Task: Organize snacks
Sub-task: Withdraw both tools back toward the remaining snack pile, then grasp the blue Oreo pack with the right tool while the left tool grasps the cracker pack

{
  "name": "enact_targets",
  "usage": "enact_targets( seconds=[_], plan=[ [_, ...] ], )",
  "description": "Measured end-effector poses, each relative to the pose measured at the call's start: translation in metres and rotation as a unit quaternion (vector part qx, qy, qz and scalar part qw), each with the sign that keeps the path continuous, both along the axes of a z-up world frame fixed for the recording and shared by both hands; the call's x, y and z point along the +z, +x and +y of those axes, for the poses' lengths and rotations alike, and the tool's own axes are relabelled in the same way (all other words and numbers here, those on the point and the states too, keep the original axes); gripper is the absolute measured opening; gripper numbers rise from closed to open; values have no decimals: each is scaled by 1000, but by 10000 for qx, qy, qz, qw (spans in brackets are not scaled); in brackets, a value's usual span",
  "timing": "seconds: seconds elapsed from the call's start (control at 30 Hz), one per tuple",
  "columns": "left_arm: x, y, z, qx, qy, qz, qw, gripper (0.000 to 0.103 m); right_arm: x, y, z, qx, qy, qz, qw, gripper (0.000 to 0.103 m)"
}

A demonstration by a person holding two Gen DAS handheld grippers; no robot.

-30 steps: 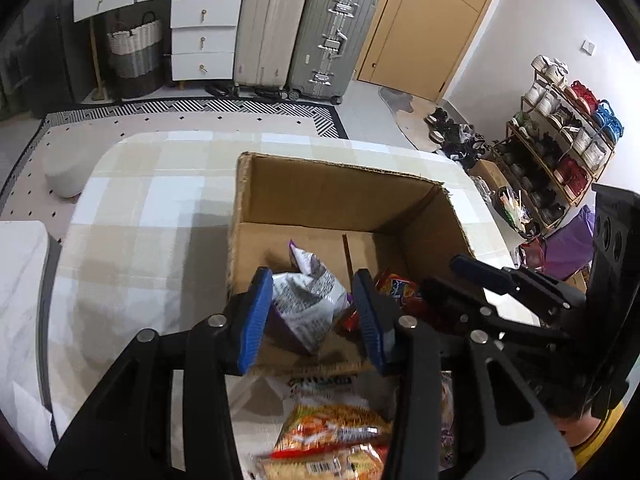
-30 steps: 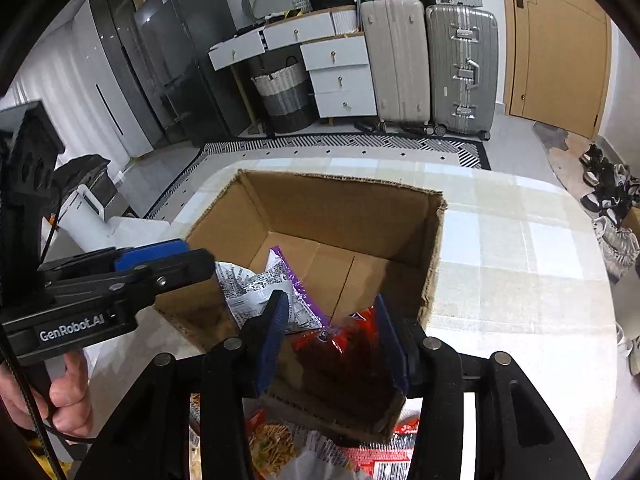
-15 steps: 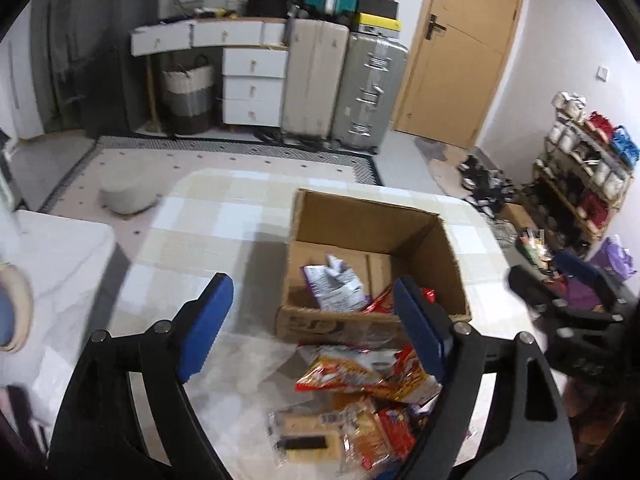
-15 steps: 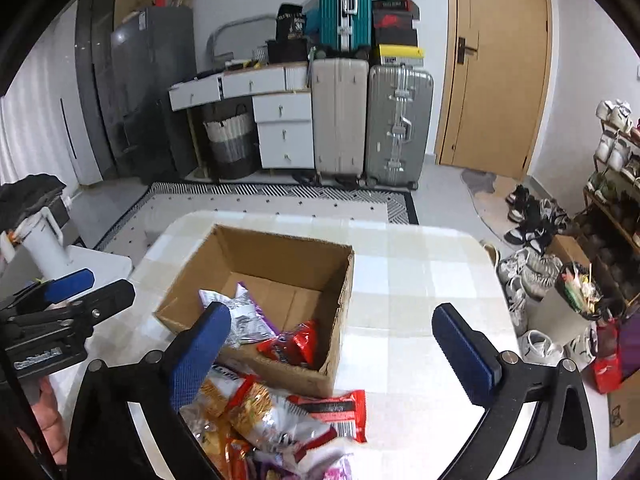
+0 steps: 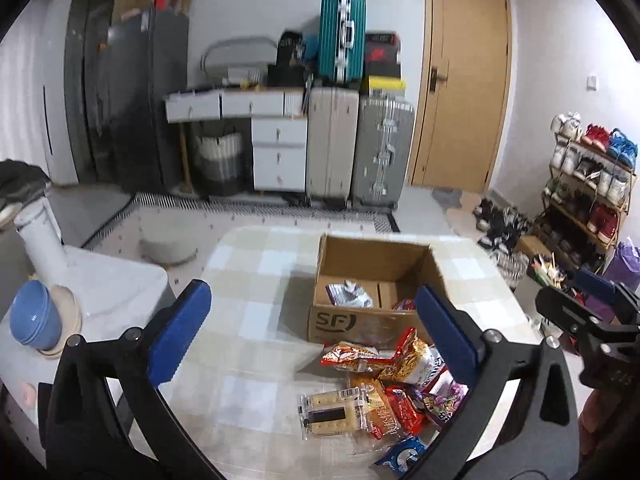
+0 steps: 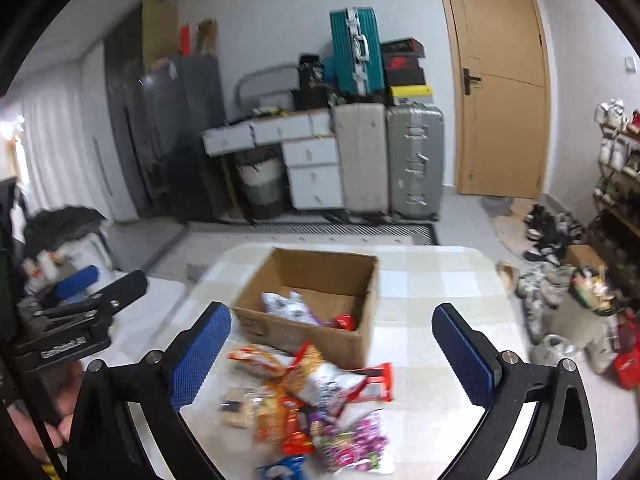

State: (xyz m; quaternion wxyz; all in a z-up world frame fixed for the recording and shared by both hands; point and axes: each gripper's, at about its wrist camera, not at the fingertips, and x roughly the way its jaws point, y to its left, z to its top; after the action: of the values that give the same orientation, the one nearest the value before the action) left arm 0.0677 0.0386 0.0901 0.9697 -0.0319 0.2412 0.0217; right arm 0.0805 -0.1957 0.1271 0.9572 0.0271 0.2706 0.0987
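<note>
An open cardboard box (image 5: 352,322) stands on the checked table (image 5: 256,264); it also shows in the right wrist view (image 6: 296,334). Inside lie a silver-purple snack bag (image 5: 348,294) and a red snack bag (image 5: 404,304). A pile of snack packets (image 5: 384,384) lies on the table in front of the box, also in the right wrist view (image 6: 312,404). My left gripper (image 5: 312,332) is open and empty, held high above the pile. My right gripper (image 6: 332,356) is open and empty, above the pile too.
A white side table (image 5: 100,292) with a blue bowl (image 5: 34,322) stands left of the table. Suitcases (image 5: 360,152), drawers and a door are at the back. A shoe rack (image 5: 588,184) and shoes are on the right.
Both grippers let go of their snack bags, which now lie in the box. Both opened wide and pulled back and up, away from the box.
</note>
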Motion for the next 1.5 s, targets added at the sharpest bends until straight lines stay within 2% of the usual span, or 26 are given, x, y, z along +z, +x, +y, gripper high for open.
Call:
enact_targets(
  seconds=[0.1,0.23,0.37,0.53,0.6,0.7,0.87,0.97,1.13,1.27,1.3,1.4,1.5],
  plan=[
    [10,-28,1,56,91,-291,9995,103,8,-35,-5,-13,119,-523,9986,102],
    [19,-60,3,-24,16,-537,9986,103,12,-75,-7,26,173,-926,9956,102],
    [14,-91,11,-300,-265,-610,9973,102,2,-102,-6,93,224,-923,9954,102],
    [-13,-112,13,-514,-279,-626,9963,102,-23,-120,-7,6,204,-763,9969,102],
    [-29,-114,13,-563,-274,-498,9968,102,-35,-122,-9,-47,199,-728,9971,102],
    [-60,-108,17,-670,-469,-171,9965,102,-56,-128,-11,-135,203,-645,9976,102],
    [-107,-89,20,-604,-681,293,9954,102,-96,-121,-18,20,399,-9,9992,102],
    [-128,-75,22,-532,-632,580,9949,102,-117,-118,-14,433,584,287,9969,102],
    [-160,-47,23,-538,-783,1055,9899,102,-149,-110,10,823,320,598,9943,102],
    [-185,-29,21,-518,-765,1342,9866,102,-171,-96,27,1028,83,868,9909,101],
    [-192,-24,20,-521,-765,1406,9857,102,-177,-90,30,1064,24,963,9896,99],
    [-203,-13,19,-511,-736,1518,9843,102,-194,-73,38,1179,-82,1298,9845,82],
    [-212,-2,22,-504,-814,1672,9813,102,-210,-61,44,1188,-176,1565,9804,80]
  ],
)
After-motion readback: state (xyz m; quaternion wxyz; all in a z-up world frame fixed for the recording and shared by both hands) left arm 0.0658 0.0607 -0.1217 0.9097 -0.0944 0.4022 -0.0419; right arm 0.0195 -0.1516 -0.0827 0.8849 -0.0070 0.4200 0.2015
